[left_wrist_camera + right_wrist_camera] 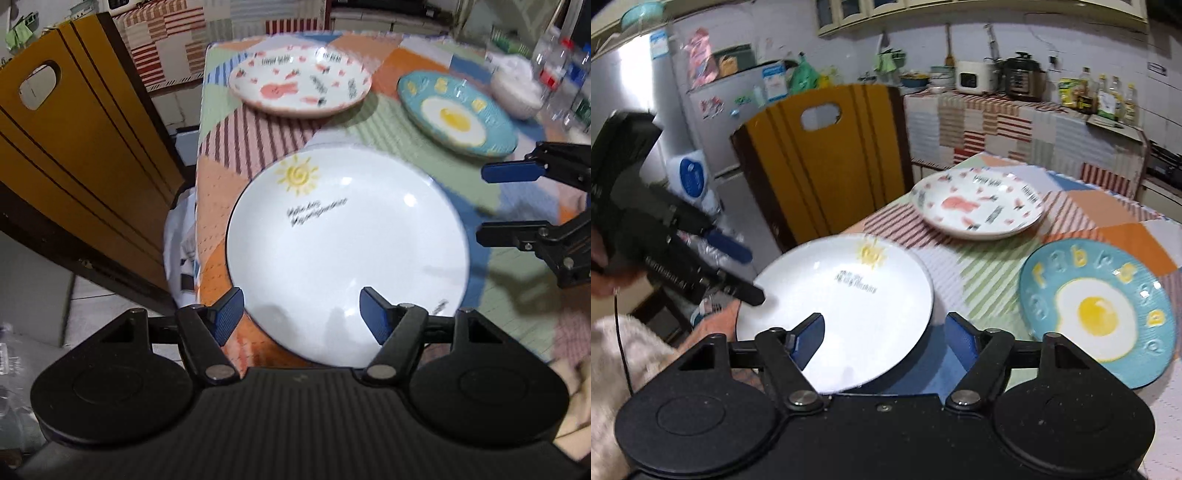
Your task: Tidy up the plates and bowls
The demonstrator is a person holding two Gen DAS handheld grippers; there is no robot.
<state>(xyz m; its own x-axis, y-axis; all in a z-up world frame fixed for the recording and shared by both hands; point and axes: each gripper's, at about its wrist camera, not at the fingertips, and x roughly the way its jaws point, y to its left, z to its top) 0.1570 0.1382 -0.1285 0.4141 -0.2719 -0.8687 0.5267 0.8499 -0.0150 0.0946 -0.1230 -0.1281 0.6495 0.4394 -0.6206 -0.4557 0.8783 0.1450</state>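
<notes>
On patchwork tablecloth [369, 122], near corner: white sun plate [347, 254] | left gripper [301, 314] spread over its near rim, pinching nothing | right gripper [884, 336] spread, empty | rabbit plate [299, 83], fried-egg plate [456, 112] beyond, apart

My blue-padded black left gripper [301, 315] faces a white sun-painted plate [347, 254]. Beyond lie a pink-rabbit white plate [299, 83] and a teal fried-egg plate [458, 112] on the striped patchwork tablecloth [388, 136].

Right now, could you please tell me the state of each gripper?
Left gripper: open, over the white plate, holding nothing.
Right gripper: open, holding nothing.
</notes>
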